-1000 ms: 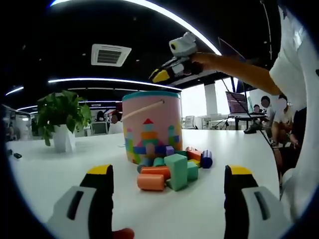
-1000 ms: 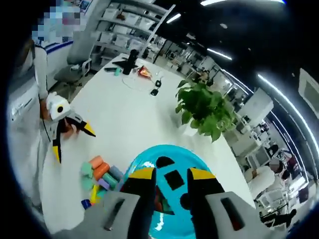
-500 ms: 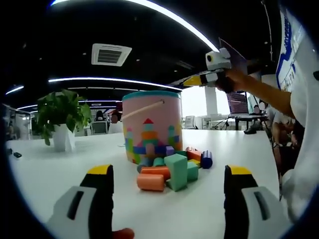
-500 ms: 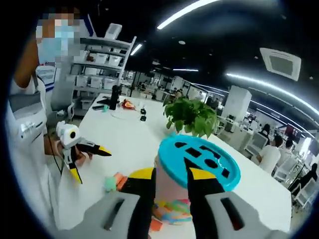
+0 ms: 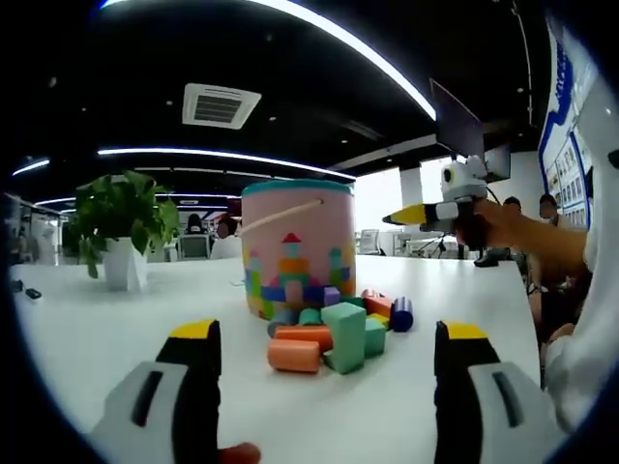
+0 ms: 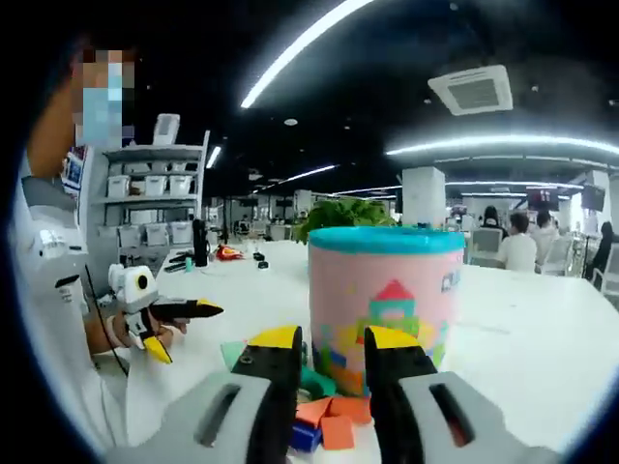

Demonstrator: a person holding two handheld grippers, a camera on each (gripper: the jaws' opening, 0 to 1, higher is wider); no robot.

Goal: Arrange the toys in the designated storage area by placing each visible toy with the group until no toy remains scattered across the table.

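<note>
A pink toy bucket with a teal lid stands on the white table. Several foam blocks lie in a heap at its foot: orange cylinders, green cubes, a dark blue cylinder. My left gripper is low over the table in front of the heap, open and holding nothing. A hand holds my right gripper in the air to the right of the bucket. In the right gripper view the bucket stands just beyond my right gripper, which is shut with nothing in it. Blocks show below. The left gripper is at the left.
A potted plant stands on the table far left. The person's white sleeve and body fill the left of the right gripper view. Bare white table runs right of the bucket. Desks, shelves and seated people are in the background.
My right gripper has come down from above the bucket's lid to about bucket height beside it, now looking at its side. The left gripper and the blocks have stayed put.
</note>
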